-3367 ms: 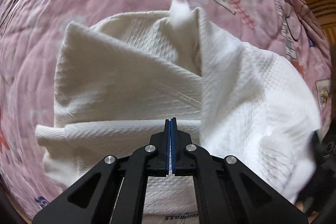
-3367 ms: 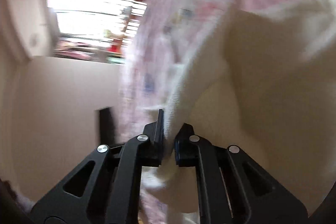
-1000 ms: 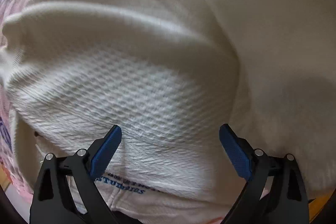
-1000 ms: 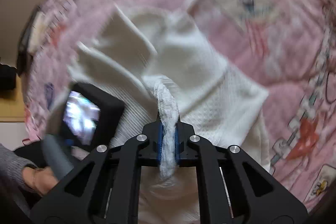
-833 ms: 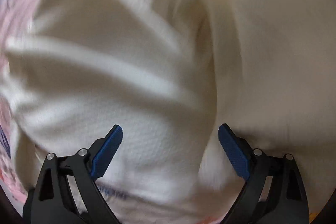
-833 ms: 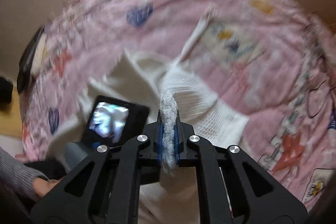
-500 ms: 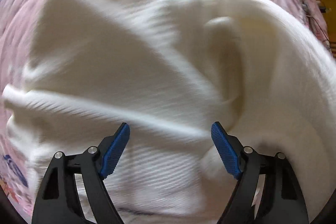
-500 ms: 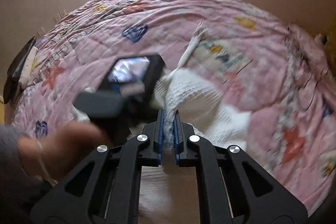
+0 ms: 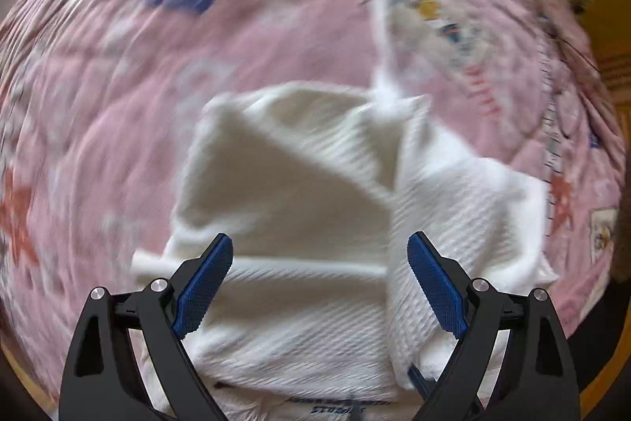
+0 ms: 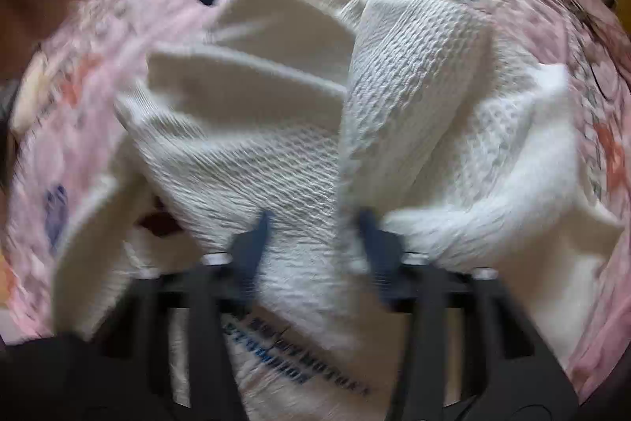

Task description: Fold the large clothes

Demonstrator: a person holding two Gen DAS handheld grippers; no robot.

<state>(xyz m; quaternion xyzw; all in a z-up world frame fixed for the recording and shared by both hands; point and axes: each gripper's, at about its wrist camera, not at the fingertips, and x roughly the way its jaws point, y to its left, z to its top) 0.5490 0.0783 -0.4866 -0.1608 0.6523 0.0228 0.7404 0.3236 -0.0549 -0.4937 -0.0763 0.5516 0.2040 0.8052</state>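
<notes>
White waffle-knit garment (image 9: 315, 192) on pink quilt (image 9: 118, 105): soft, light, limp; likely best pinched at folded edges. Left gripper (image 9: 320, 279) spread, empty; right gripper (image 10: 315, 235) just opened, fabric loose between jaws.

Left wrist view looks steeply down from above; right wrist view sits nearer; both share the white garment (image 9: 315, 208) (image 10: 410, 97).

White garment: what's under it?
The white garment lies on a pink printed quilt, which shows all around it. Its own folded layers stack beneath the top flap. Whatever sits on the quilt directly under it is covered.
</notes>
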